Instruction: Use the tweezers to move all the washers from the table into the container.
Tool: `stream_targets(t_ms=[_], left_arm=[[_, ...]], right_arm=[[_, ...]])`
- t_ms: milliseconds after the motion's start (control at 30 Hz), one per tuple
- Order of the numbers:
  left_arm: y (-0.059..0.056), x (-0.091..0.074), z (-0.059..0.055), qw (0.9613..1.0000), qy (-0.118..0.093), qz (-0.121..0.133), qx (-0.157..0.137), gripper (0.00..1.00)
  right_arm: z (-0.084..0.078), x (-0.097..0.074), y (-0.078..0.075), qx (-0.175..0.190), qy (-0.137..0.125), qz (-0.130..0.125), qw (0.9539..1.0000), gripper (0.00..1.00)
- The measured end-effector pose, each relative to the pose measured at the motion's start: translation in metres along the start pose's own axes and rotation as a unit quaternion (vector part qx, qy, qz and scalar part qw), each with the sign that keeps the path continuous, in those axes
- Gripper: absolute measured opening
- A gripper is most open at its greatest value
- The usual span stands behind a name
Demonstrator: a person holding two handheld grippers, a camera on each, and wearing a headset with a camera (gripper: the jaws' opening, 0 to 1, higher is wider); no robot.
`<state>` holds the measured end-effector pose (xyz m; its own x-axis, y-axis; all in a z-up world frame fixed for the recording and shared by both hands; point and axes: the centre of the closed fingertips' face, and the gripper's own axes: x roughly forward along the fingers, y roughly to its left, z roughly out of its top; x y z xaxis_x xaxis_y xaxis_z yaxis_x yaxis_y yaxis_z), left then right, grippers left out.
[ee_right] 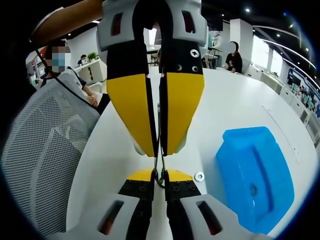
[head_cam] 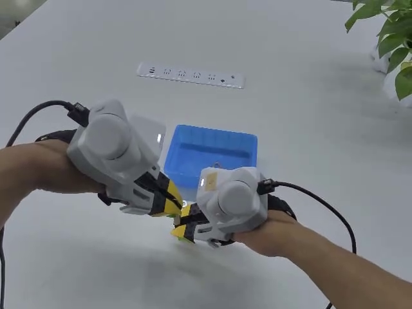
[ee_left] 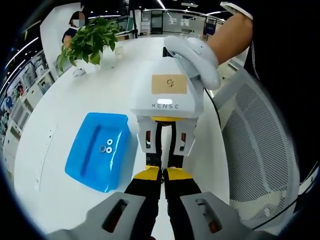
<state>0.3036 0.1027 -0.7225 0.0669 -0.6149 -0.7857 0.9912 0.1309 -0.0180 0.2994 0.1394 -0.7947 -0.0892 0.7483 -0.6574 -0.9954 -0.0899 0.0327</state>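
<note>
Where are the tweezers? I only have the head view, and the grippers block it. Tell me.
Observer: In the right gripper view the tweezers are a thin metal strip pinched between the yellow pads of both the left gripper and the right gripper.
Operator: Count the washers in the tray.
Observer: The left gripper view shows at least two washers lying inside the blue tray.
Operator: Report any left on the table.
Observer: One washer lies on the white table between the right gripper's tip and the tray, apart from both.
</note>
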Motion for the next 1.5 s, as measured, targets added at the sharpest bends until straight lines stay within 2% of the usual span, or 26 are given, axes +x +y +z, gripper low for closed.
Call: stream_targets(t_ms=[333,867,1500], left_arm=[[-0.001,-0.002,0.002,1.0,0.0,0.001,0.0,0.06],[0.0,-0.015,0.014,0.9999,-0.009,0.01,0.003,0.06],[0.017,-0.036,0.037,0.9995,-0.014,0.023,0.019,0.06]], right_arm=[[0.001,-0.001,0.001,0.0,0.001,0.003,1.0,0.08],[0.014,-0.014,0.0,-0.009,0.005,0.002,0.9999,0.09],[0.035,-0.038,-0.019,-0.02,0.008,-0.015,0.9997,0.09]])
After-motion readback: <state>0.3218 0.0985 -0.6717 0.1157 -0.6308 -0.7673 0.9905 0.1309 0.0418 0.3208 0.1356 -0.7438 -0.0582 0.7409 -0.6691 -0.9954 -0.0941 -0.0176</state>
